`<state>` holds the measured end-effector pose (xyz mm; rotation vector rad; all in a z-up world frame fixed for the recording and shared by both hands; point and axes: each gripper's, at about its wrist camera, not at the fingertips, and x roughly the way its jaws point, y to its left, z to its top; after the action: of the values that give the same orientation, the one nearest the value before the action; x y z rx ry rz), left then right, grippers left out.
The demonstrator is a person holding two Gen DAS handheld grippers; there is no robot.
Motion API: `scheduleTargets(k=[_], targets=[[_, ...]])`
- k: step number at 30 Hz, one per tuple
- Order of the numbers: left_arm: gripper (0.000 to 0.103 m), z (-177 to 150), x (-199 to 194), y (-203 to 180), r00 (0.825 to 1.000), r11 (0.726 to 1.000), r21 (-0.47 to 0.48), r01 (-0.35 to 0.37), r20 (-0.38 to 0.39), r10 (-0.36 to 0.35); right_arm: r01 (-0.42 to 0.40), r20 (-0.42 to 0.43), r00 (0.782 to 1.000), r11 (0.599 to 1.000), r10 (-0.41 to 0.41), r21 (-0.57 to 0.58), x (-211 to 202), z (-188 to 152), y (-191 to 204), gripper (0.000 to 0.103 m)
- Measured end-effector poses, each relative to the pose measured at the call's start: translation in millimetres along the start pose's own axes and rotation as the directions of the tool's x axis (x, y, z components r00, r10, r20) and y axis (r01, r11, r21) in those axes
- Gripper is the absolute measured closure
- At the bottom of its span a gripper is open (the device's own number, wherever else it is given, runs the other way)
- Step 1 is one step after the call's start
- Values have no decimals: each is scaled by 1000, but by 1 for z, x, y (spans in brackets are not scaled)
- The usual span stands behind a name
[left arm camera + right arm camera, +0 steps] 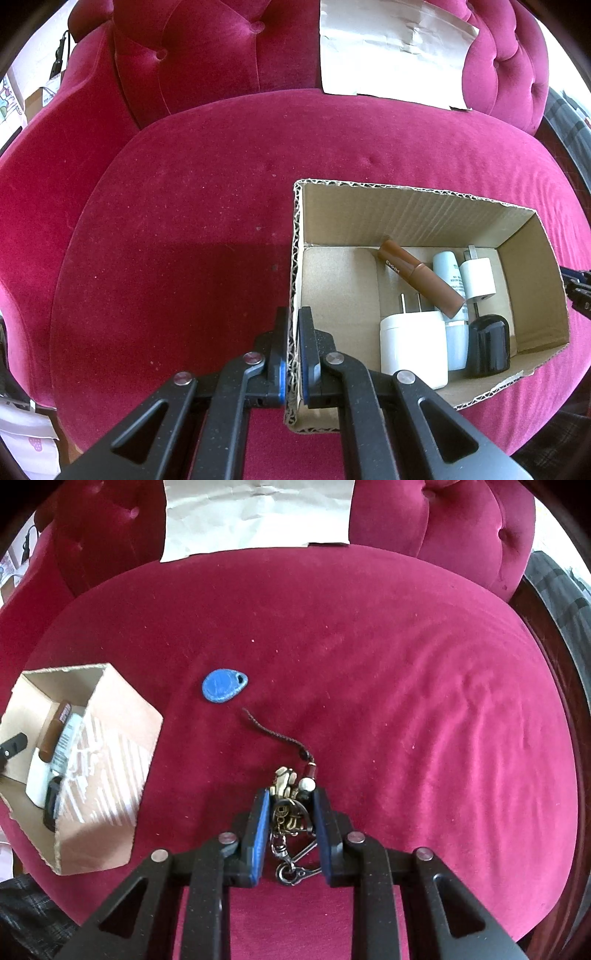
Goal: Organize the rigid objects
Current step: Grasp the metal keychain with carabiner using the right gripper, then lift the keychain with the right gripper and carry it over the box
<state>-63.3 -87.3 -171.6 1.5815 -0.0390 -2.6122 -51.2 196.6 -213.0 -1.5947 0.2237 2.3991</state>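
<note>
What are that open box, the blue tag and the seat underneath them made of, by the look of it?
The box is corrugated cardboard: brown, matte, with fluted layers showing along its cut edge. The blue tag looks like moulded plastic, smooth but scuffed, with a hole at its narrow end. The seat cushion seems to be velvet or a similar pile fabric: deep red, with a soft sheen and brush marks.

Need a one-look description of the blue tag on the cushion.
On the red velvet seat cushion, right of the cardboard box, lies a blue key fob. It sits just beyond the keychain between the right gripper fingers: flat, teardrop-shaped, the only blue item.
</note>
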Motion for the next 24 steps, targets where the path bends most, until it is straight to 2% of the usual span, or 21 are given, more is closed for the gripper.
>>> scheduleTargets(k=[13,14,17,24], targets=[[98,0,0,0,1000,1000,0,-1,-1,1,6,68,998,1000,-6,3,-48,10,7,79],[98,0,0,0,1000,1000,-1,-1,0,1,5,77,997,1000,-5,-4,-57,12,24,79],[98,0,0,-1,1000,1000,0,-1,0,1,-1,95,995,1000,3,-14,-50,28,10,79],[98,0,0,-1,1000,1000,-1,-1,0,1,-21,137,990,999,26,-38,-68,34,27,79]])
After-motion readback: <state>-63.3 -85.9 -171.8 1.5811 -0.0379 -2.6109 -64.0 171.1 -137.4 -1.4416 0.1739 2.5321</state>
